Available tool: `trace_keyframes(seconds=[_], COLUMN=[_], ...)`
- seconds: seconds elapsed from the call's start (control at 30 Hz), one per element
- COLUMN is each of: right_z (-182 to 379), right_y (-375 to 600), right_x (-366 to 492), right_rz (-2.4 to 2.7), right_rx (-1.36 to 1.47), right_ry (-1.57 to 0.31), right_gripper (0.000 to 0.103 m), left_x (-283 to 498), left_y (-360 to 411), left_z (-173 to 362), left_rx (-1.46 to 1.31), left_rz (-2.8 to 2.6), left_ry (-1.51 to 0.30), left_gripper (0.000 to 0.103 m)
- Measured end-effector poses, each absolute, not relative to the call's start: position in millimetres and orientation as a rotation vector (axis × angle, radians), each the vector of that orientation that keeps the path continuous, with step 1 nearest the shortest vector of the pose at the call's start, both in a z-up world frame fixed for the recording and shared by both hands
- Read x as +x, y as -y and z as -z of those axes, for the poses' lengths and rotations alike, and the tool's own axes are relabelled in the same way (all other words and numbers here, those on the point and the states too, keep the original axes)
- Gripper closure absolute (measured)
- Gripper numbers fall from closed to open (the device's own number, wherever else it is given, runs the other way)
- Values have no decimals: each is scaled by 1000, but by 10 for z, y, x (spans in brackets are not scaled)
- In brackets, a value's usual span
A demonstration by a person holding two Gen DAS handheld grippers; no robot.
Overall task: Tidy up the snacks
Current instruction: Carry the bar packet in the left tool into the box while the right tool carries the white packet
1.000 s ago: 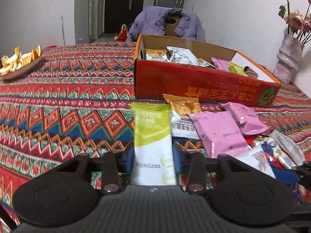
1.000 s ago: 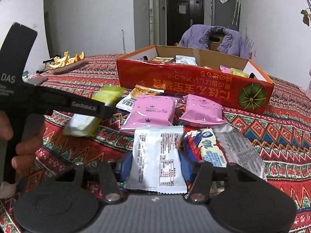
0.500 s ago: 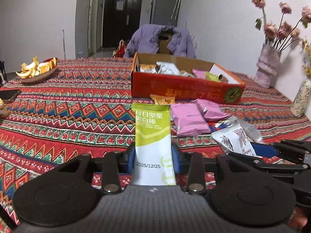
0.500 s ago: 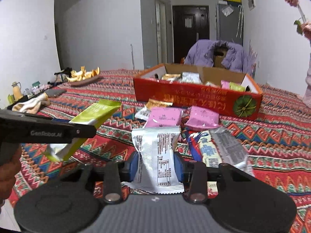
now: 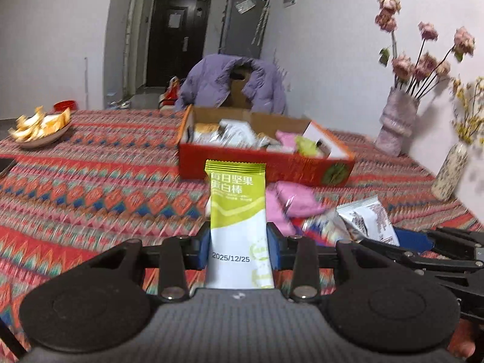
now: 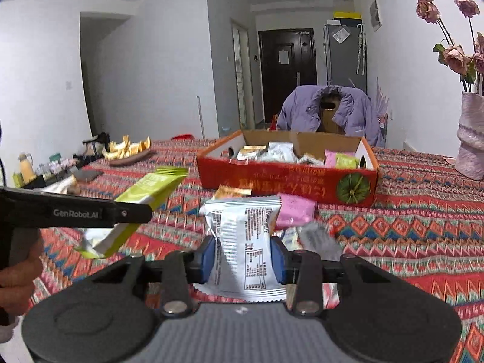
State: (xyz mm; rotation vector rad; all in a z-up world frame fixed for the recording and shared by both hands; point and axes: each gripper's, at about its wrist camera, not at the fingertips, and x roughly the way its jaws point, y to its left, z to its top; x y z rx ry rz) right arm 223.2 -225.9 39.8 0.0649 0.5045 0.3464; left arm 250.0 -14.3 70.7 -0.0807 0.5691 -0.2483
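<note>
A shallow dish of curled orange peel sits at the far left of the tabletop, which is covered in a woven-looking cloth of red, blue and green zigzags and diamonds. The left gripper, black with blue pads, is pinching a long, flat green-and-white bar wrapper across its lower white part; the glossy film stands upright, crimped at the top edge, printed with characters and a date, and is lifted clear of the cloth. Beyond it lies an open, shallow cardboard box, red on the outside with a green round emblem at its right corner and plain brown inside, holding a loose heap of silver, gold, pink and green packets. In front of the box, soft pink pillow-shaped packets lie on the cloth. To the right, the right gripper is clamped on a crinkly silver-white foil packet with serrated end seams and black small print, also held off the tabletop; under it on the cloth lie more packets, too blurred to tell apart. In the right wrist view the left gripper's black arm, lettered in white, reaches in from the left with a hand on its grip. A ridged, pale pink vase of dried roses stands against the white wall at the far right, with a speckled slender vase just beside it.
</note>
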Motion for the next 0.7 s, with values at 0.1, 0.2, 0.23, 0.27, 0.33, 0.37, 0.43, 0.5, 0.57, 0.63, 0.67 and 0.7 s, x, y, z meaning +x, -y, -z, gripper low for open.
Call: trace_keyframes(seconds=[0.1, 0.2, 0.23, 0.27, 0.33, 0.37, 0.43, 0.5, 0.57, 0.63, 0.67, 0.7], right_z=[-584, -762, -821, -857, -907, -910, -865, -766, -599, -435, -343, -272], right_y=[2410, 2549, 2592, 2609, 2660, 2656, 2669, 2618, 2546, 2481, 2429, 2393], right_x=[2556, 3019, 3199, 3345, 3730, 3894, 4281, 4653, 4996, 5264, 5360, 5448], right_rz=[-392, -439, -453, -461, -468, -467, -455, -439, -428, -407, -390, -377], right_rx=[123, 173, 189, 196, 221, 234, 260, 241, 238, 230, 214, 203], right_ry=[-489, -491, -492, -494, -510, -521, -554, -594, -649, -700, -724, -744], right_gripper=[65, 65, 65, 65, 65, 65, 65, 65, 65, 65, 65, 65], left_x=[2855, 3378, 3541, 3720, 4114, 4269, 4626, 4937, 5188, 5383, 5471, 5528], left_y=[154, 162, 165, 162, 193, 207, 258, 314, 353, 373, 381, 386], left_z=[-880, -1054, -1092, -1127, -1161, -1159, -1120, -1027, -880, -715, -627, -557], left_rx=[-92, -93, -97, -103, -110, -110, -109, -97, -78, -58, -50, -39], left_rz=[263, 275, 276, 274, 269, 260, 255, 240, 214, 194, 177, 170], left_ry=[-540, -521, -526, -529, -541, -550, -574, -606, -643, -684, -708, -717], left_gripper=[65, 65, 65, 65, 65, 65, 65, 65, 65, 65, 65, 64])
